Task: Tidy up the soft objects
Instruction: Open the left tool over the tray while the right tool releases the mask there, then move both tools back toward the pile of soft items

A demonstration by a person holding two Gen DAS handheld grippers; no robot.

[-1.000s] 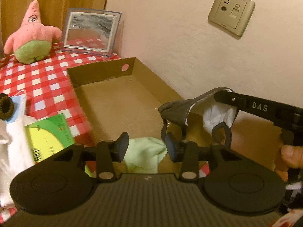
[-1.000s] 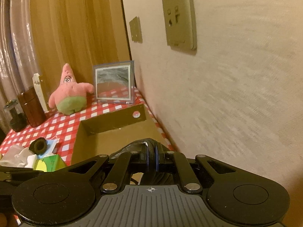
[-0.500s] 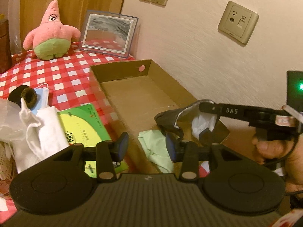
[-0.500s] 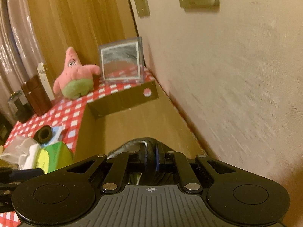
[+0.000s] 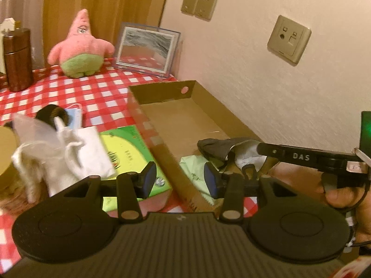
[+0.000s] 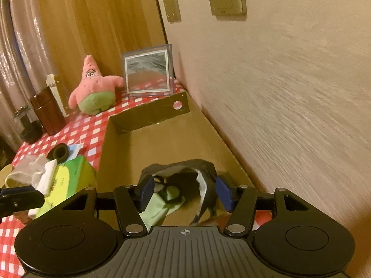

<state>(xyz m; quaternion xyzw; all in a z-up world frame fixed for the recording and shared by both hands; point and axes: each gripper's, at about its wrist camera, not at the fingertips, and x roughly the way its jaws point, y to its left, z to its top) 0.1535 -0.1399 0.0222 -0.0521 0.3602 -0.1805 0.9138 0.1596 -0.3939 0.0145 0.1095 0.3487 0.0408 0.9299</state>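
Note:
A grey face mask point(image 6: 183, 169) with a white lining lies in the near end of an open cardboard box point(image 6: 162, 139), partly on a pale green cloth point(image 6: 160, 210). My right gripper point(image 6: 183, 194) is open just above the mask, jaws apart on either side of it. In the left wrist view the mask point(image 5: 220, 147) and green cloth point(image 5: 194, 169) show in the box point(image 5: 185, 115), under the right gripper's fingers point(image 5: 289, 154). My left gripper point(image 5: 178, 180) is open and empty over the box's near left wall.
A green tissue box point(image 5: 129, 157) with a white drawstring bag point(image 5: 60, 148) lies left of the cardboard box. A black hair tie point(image 5: 52, 114) and blue mask point(image 5: 74, 115) lie behind. A pink star plush point(image 5: 81, 46), a picture frame point(image 5: 147, 48) and a brown canister point(image 5: 17, 60) stand at the back. The wall runs along the right.
My right gripper has opened and let go of the grey mask, which now lies in the box. My left gripper has drawn back and to the left.

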